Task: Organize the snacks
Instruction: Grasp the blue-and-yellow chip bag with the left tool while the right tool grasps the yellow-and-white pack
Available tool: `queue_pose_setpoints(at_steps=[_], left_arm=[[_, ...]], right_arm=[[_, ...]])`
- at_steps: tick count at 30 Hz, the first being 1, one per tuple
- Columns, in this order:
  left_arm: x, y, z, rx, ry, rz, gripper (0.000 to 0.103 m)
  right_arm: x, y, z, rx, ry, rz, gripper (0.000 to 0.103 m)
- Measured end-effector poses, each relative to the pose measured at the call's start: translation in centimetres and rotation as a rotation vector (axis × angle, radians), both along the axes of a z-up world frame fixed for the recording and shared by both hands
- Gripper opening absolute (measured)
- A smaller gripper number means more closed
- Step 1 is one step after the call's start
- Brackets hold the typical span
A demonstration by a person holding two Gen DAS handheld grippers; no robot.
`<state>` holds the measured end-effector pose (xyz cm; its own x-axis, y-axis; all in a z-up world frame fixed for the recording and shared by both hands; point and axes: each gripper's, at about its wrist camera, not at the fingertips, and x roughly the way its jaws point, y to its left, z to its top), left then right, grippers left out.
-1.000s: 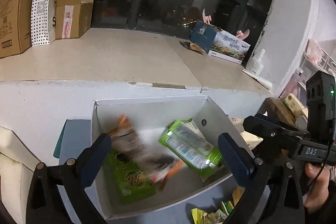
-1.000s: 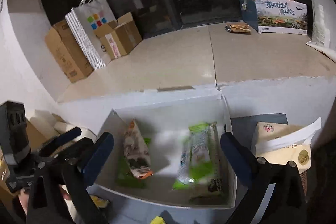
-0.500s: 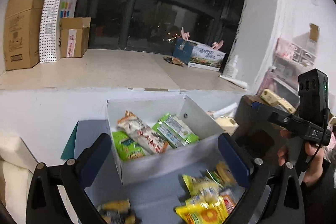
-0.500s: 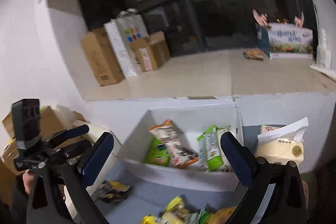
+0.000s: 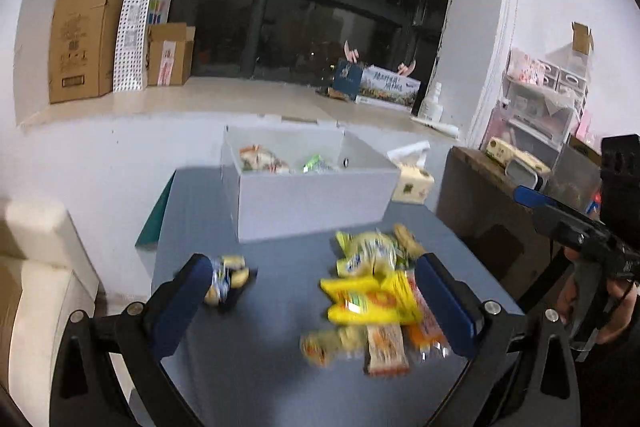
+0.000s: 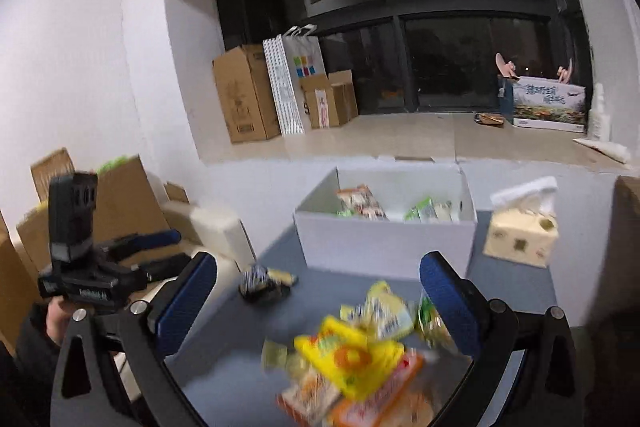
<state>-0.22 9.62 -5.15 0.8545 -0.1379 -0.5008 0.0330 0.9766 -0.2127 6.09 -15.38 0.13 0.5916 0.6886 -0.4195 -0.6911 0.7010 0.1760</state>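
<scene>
On a blue-grey table [image 5: 280,307] below a dark window, seen from the left wrist camera, the left gripper [image 5: 316,301] hangs with its jaws wide apart and empty above a loose pile of snack packets [image 5: 372,303]. A lone dark-and-yellow packet [image 5: 228,279] lies apart near the left finger, and the white box [image 5: 312,199] at the far edge of the table already holds a few packets. The step in hand appears to be picking the next snack; it would go best by choosing one packet on top of the heap, such as the yellow one, lowering the fingers squarely to either side of it, and closing on its body rather than a crinkly edge. Motion blur smears the pile here, so brands and the exact count cannot be read, and the box wall hides most of its contents.

From the right wrist camera, the right gripper [image 6: 320,307] is likewise spread open with nothing between its fingers, poised over the same pile [image 6: 356,359], with the lone packet [image 6: 264,281] to its left, the box [image 6: 388,231] beyond and a tissue pack [image 6: 520,235] beside the box. The near packets are blurred and cut off at the bottom of the frame; how they overlap cannot be told.
</scene>
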Motion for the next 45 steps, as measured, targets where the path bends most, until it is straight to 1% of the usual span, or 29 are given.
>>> queue_pose_setpoints(at_steps=[2, 5, 8, 12, 15, 16, 19, 23, 27, 28, 29, 31, 32, 34, 37, 39, 42, 43, 45], left_arm=[[-0.7, -0.2, -0.8, 0.013, 0.019, -0.006, 0.103], [-0.7, -0.2, -1.7, 0.042, 0.046, -0.008, 0.103], [0.3, 0.4, -2.6, 0.057, 0.064, -0.004, 0.103], [3.2, 2.3, -4.3, 0.063, 0.133, 0.024, 0.103], [5.9, 4.0, -6.0, 0.043, 0.194, 0.061, 0.103], [6.7, 4.4, -6.6, 0.040, 0.209, 0.060, 0.103], [9.6, 5.8, -8.6, 0.070, 0.260, 0.030, 0.103], [12.7, 7.4, -11.2, 0.072, 0.350, -0.010, 0.103], [14.5, 7.1, -12.8, 0.111, 0.388, -0.052, 0.103], [14.9, 6.9, -13.2, 0.129, 0.395, -0.056, 0.101], [15.2, 6.7, -13.5, 0.144, 0.396, -0.059, 0.087], [15.4, 6.5, -13.5, 0.138, 0.387, -0.062, 0.076], [15.4, 6.5, -13.2, 0.125, 0.375, -0.060, 0.068], [15.0, 6.3, -12.7, 0.114, 0.363, -0.046, 0.061], [13.5, 6.1, -12.0, 0.066, 0.323, -0.037, 0.058], [12.1, 5.6, -11.0, 0.041, 0.277, -0.043, 0.058], [9.0, 4.7, -8.8, -0.002, 0.191, -0.043, 0.058], [8.1, 4.4, -8.1, -0.012, 0.170, -0.043, 0.058], [6.0, 3.5, -6.7, -0.029, 0.115, -0.051, 0.058]], right_arm=[[-1.4, -0.5, -0.8, -0.020, -0.003, -0.012, 0.103], [-2.5, -1.1, -1.7, -0.071, 0.000, -0.028, 0.103], [-2.7, -2.0, -1.9, -0.069, -0.001, -0.053, 0.103], [-2.3, -2.7, -1.9, -0.054, 0.008, -0.064, 0.103], [-2.1, -2.6, -2.2, -0.060, 0.015, -0.063, 0.103], [-2.1, -2.5, -2.3, -0.063, 0.015, -0.064, 0.103], [-2.2, -2.1, -2.7, -0.079, 0.018, -0.055, 0.103], [-2.4, -1.9, -2.8, -0.089, 0.009, -0.049, 0.103], [-2.1, -1.6, -3.2, -0.097, 0.018, -0.049, 0.103], [-2.0, -1.5, -3.3, -0.101, 0.023, -0.049, 0.103], [-1.9, -1.4, -3.5, -0.105, 0.027, -0.047, 0.103], [-1.9, -1.1, -3.7, -0.117, 0.028, -0.045, 0.103], [-2.0, -1.1, -3.8, -0.119, 0.026, -0.044, 0.103], [-1.9, -1.1, -3.9, -0.122, 0.026, -0.042, 0.103], [-1.0, -1.2, -4.4, -0.120, 0.050, -0.045, 0.103], [0.0, -1.1, -5.1, -0.131, 0.086, -0.057, 0.103], [2.4, -0.3, -6.7, -0.178, 0.147, -0.059, 0.103], [3.5, 0.4, -7.4, -0.211, 0.163, -0.055, 0.103], [5.0, 1.4, -8.3, -0.248, 0.168, -0.041, 0.103]])
